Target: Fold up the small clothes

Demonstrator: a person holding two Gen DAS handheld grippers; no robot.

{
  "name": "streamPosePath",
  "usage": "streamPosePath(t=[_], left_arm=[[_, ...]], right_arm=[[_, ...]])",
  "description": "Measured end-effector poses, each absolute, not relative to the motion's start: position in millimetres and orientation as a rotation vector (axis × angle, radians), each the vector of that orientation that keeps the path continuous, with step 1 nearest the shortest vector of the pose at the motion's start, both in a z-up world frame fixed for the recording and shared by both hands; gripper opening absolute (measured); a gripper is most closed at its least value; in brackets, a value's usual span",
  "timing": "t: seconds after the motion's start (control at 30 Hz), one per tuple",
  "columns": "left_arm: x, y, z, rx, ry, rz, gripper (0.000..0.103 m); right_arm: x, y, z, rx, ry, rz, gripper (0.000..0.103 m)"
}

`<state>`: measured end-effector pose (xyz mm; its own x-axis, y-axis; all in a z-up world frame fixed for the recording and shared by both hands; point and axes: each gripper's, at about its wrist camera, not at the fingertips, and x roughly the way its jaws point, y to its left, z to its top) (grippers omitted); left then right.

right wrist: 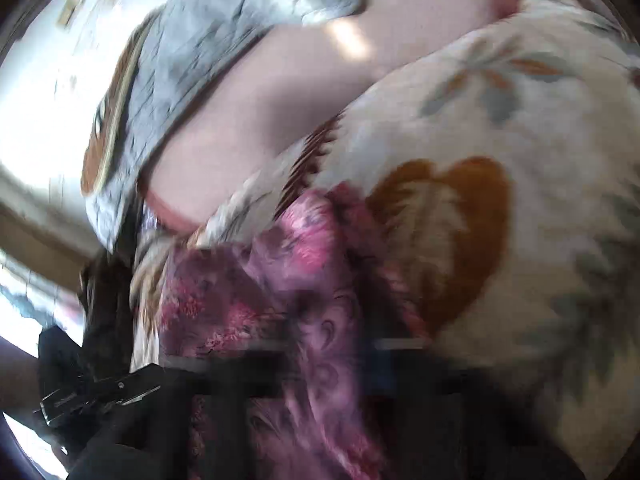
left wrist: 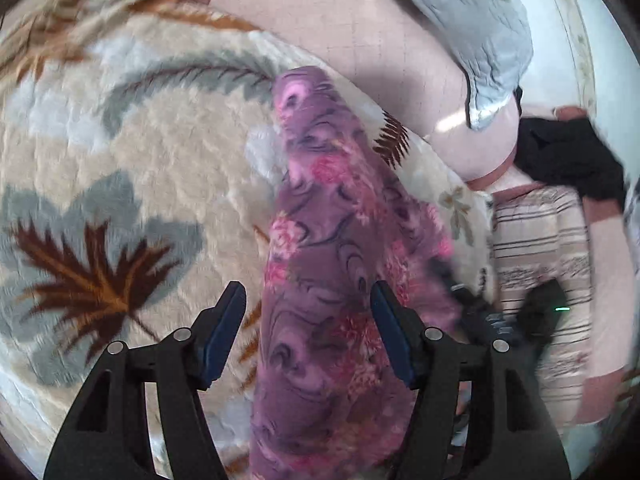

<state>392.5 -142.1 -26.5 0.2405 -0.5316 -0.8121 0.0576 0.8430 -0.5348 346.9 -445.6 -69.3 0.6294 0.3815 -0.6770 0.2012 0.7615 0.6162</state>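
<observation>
a fuzzy cream blanket (left wrist: pixel 160 152) with leaf shapes is covering the bed. the left gripper (left wrist: pixel 308 332) is standing open, and the purple flowery cloth (left wrist: pixel 320 240) is lying long between its fingers without being pinched. to the right, the blurry right gripper (right wrist: pixel 332 364) is squeezing shut on that cloth. a grey pillow (left wrist: pixel 488 36) and black clothes (left wrist: pixel 568 156) are sitting farther back.

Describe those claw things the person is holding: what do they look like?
The left gripper is matte black plastic: two angled, forked arms with open triangular cut-outs, silver round pins at the joints, and flat dark blue pads lining the inside of each finger. The right gripper is badly blurred; only a black body with a hint of blue shows. No cables, markings or sleeves can be made out.
</observation>
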Motion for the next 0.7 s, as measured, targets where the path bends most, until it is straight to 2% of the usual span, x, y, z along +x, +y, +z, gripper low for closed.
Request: streamPosePath(t=[0.13, 0.23, 0.27, 0.3, 0.4, 0.5, 0.6, 0.63, 0.67, 0.7], left_arm=[[403.4, -160.9, -43.5, -0.317, 1.266, -0.379, 0.067], [399.5, -162.7, -46.0, -0.325, 1.277, -0.355, 0.066], [394.7, -159.7, -39.6, -0.327, 1.263, -0.364, 0.066], [386.2, -154.8, -29.6, -0.312, 1.240, -0.370, 0.066], [353.6, -141.6, -10.3, -0.255, 1.167, -0.362, 0.066], [328.5, -141.0, -22.9, -0.237, 1.171, -0.358, 0.067], [321.3, -158.6, -47.5, -0.184, 1.224, -0.338, 0.067], [318.6, -158.3, -42.1, -0.180, 1.206, -0.329, 0.067], [316.1, -157.9, -35.0, -0.175, 1.197, -0.324, 0.066], [311.2, -157.5, -23.5, -0.160, 1.184, -0.324, 0.066]], right_arm=[[336.5, -447.8, -58.5, 0.669, 0.782, 0.058, 0.004], [351.4, -454.8, -95.1, 0.677, 0.939, -0.002, 0.004], [349.8, -455.8, -92.3, 0.682, 0.923, 0.002, 0.006], [344.9, -456.0, -82.3, 0.677, 0.898, -0.001, 0.014], [319.3, -456.5, -56.5, 0.679, 0.812, 0.064, 0.014], [289.5, -450.3, -49.2, 0.678, 0.758, 0.212, 0.015], [290.0, -429.2, -77.8, 0.510, 0.931, 0.185, 0.009], [286.3, -426.0, -78.3, 0.468, 0.917, 0.178, 0.009], [282.6, -425.7, -70.7, 0.455, 0.906, 0.164, 0.010], [278.3, -427.0, -60.6, 0.457, 0.908, 0.145, 0.018]])
